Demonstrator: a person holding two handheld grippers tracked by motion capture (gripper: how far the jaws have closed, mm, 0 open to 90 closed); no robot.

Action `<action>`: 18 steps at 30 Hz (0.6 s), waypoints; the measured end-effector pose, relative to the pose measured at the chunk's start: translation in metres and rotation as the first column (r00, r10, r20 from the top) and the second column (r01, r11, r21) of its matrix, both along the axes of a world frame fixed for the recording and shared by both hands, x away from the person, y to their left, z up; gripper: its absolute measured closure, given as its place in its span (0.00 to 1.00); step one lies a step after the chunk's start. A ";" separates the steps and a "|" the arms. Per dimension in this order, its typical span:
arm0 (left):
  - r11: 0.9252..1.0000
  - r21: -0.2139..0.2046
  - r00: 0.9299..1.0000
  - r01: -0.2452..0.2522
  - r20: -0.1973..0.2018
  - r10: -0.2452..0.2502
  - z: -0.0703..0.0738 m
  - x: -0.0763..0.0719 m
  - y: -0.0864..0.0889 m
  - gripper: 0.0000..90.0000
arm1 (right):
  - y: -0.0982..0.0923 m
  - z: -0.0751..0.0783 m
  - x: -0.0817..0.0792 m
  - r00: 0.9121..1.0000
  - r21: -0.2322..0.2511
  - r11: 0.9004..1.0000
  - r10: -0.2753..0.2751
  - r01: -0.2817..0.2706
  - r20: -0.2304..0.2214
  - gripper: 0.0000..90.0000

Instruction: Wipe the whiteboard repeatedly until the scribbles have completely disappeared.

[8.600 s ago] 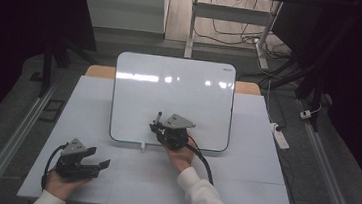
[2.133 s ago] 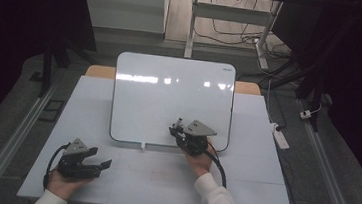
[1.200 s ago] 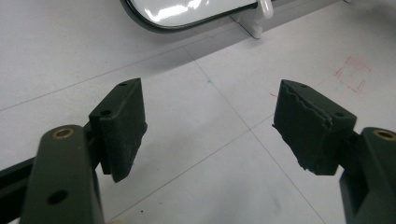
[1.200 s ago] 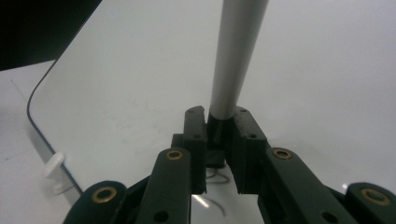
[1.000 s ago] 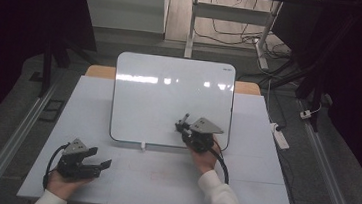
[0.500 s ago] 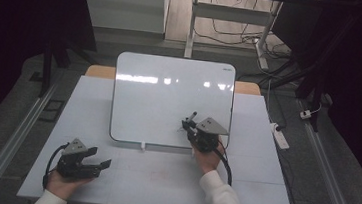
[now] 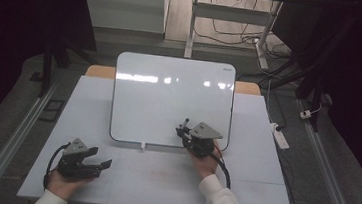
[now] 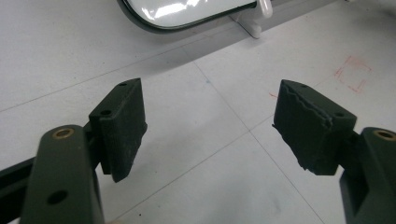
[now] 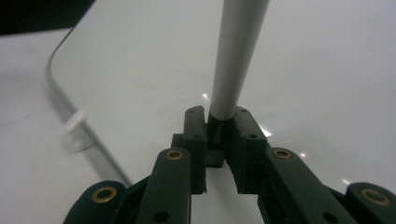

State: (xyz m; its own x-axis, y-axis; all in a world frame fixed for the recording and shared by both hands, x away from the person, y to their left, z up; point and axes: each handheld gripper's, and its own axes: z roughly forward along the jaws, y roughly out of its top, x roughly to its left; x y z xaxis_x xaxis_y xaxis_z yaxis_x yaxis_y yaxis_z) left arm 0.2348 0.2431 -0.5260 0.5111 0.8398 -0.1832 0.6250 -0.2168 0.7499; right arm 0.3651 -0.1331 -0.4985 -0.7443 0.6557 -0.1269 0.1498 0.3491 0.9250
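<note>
Left hand-held gripper (image 7: 97, 162) rests low on the near left of the white surface (image 7: 161, 180), held by the left hand (image 7: 63, 183); its jaws stand wide apart with nothing between them. Faint red marks (image 8: 355, 77) show on the surface ahead of it. Right hand-held gripper (image 7: 185, 131), farther in and right of centre, is clamped on a grey pen (image 9: 236, 56) that stands upright over the whiteboard's near right part. The whiteboard (image 7: 169, 96) lies flat mid-surface, a small white clip (image 7: 142, 146) at its near edge.
</note>
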 end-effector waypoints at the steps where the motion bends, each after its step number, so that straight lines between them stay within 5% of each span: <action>1: 1.000 -0.002 1.000 -0.002 0.000 0.002 0.000 0.000 0.001 0.28 | -0.007 0.002 0.002 0.999 0.013 0.999 -0.036 0.036 0.011 0.86; 4: 1.000 -0.002 1.000 -0.003 0.000 0.003 0.000 0.001 0.001 0.28 | -0.015 0.003 0.003 0.997 0.068 0.995 -0.073 0.074 -0.009 0.86; 8: 1.000 0.004 1.000 0.001 0.000 -0.001 0.000 0.001 0.000 0.28 | -0.003 -0.002 -0.003 1.000 -0.013 1.000 0.013 -0.013 0.002 0.86; 12: 1.000 -0.002 1.000 -0.004 0.002 0.004 0.000 0.000 0.001 0.28 | -0.021 0.002 0.004 0.998 0.076 0.995 -0.062 0.064 -0.025 0.86; 16: 1.000 0.002 1.000 0.003 -0.002 -0.003 -0.001 0.002 0.000 0.28 | -0.003 -0.003 -0.007 1.000 -0.057 0.998 0.019 -0.018 0.013 0.86; 18: 1.000 0.000 1.000 0.001 0.001 -0.001 0.000 0.000 0.000 0.28 | -0.010 0.000 -0.001 1.000 -0.007 1.000 -0.007 0.007 0.005 0.86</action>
